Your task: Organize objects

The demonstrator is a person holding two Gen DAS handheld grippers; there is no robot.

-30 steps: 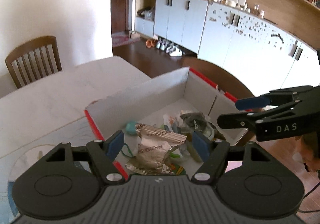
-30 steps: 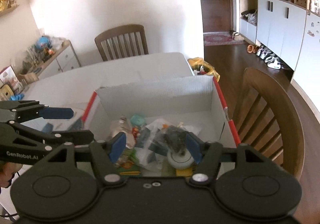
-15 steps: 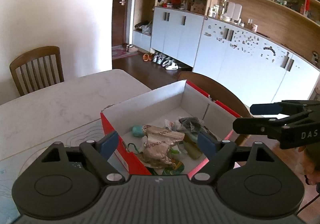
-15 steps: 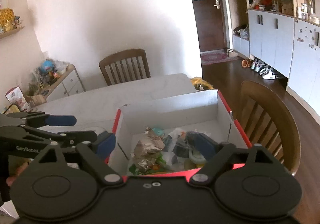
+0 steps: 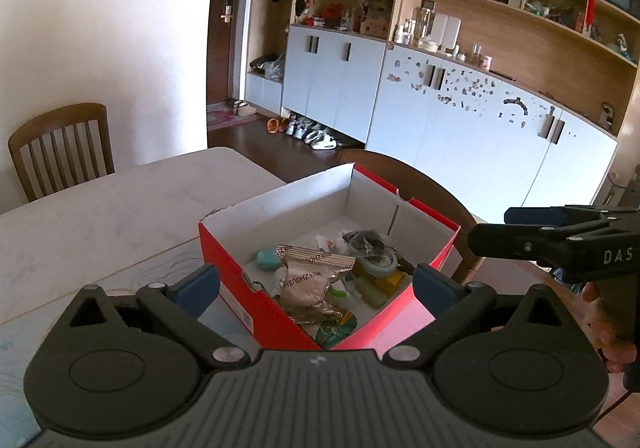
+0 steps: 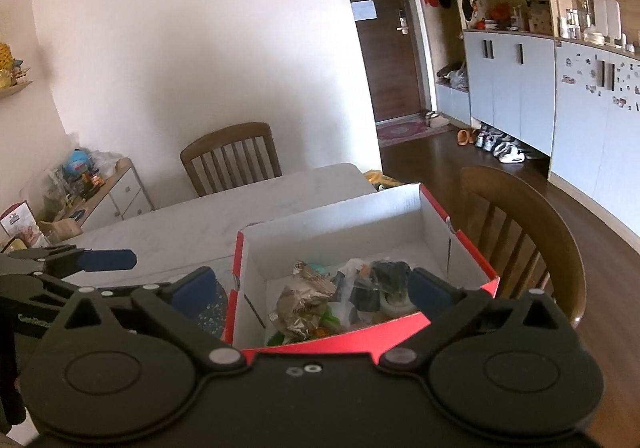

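A red shoebox [image 5: 228, 268] with a white inside stands on the table. It holds a silver snack wrapper [image 5: 308, 280], a teal lump [image 5: 267, 260], a dark bag [image 5: 364, 240] and a pale round roll [image 5: 378, 262]. My left gripper [image 5: 316, 284] hovers before the box's near corner, jaws opening wide, nothing between the pads. My right gripper [image 6: 314, 288] hangs over the box's [image 6: 360, 336] near wall, jaws also opening and empty. The wrapper [image 6: 300, 300] lies inside. Each gripper shows in the other's view: right gripper [image 5: 520, 232], left gripper [image 6: 116, 272].
The box sits on a white marble table [image 5: 100, 207] beside a patterned mat [image 5: 152, 268]. One wooden chair [image 5: 60, 151] stands at the far side, another chair [image 6: 520, 228] just right of the box. A low cabinet with toys [image 6: 100, 183] is at the left wall.
Both grippers drew back and rose away from the box, and their jaws widened. The wrapper and the other items stayed in the box.
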